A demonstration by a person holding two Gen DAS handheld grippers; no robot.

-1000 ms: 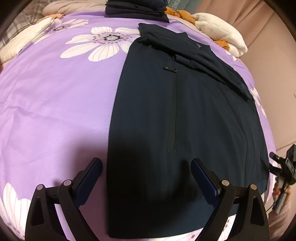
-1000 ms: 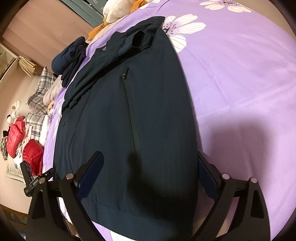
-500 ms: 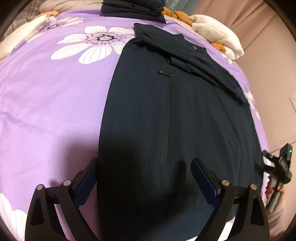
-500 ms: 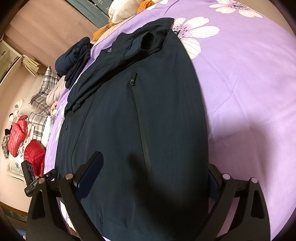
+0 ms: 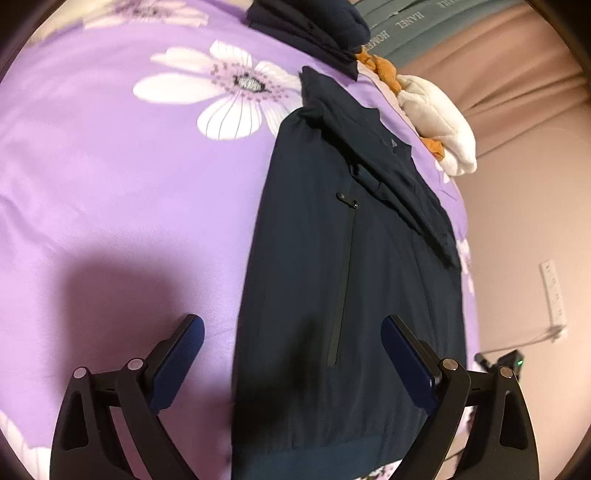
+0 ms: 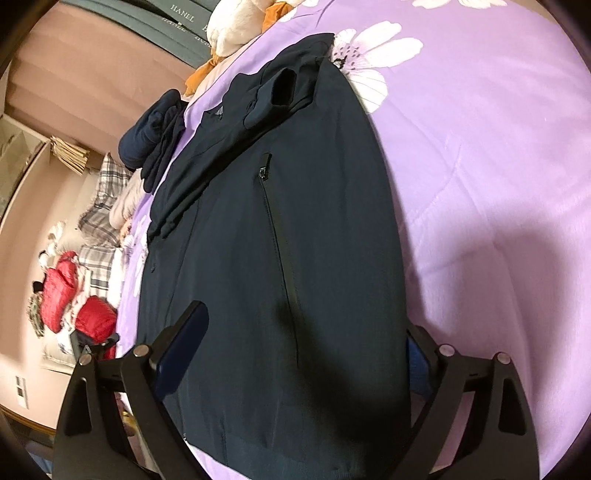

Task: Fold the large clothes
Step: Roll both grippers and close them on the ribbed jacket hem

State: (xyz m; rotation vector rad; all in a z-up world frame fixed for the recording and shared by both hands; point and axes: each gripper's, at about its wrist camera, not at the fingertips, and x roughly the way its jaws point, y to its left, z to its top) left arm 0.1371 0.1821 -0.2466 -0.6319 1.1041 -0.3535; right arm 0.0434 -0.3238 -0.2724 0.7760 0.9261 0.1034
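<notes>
A dark navy jacket [image 5: 343,280] lies flat on a purple flowered bedspread [image 5: 110,177], sleeves folded across its chest and its hem toward me. It also shows in the right wrist view [image 6: 266,266]. My left gripper [image 5: 291,332] is open above the hem end, its left finger [image 5: 177,354] over bare bedspread and its right finger over the jacket. My right gripper [image 6: 306,332] is open and straddles the jacket's hem end; its right finger [image 6: 417,354] sits at the jacket's right edge, partly hidden by the cloth.
A folded dark garment [image 5: 310,22] lies beyond the jacket's collar, beside white and orange bedding [image 5: 436,122]. Red padded coats [image 6: 74,295] and plaid cloth [image 6: 99,192] lie left of the bed. A pink wall [image 5: 535,184] stands on the right.
Both grippers have risen and tilted, so the jacket looks further off and the wall shows. The left gripper has shifted left, its left finger now over bedspread. Both stay open.
</notes>
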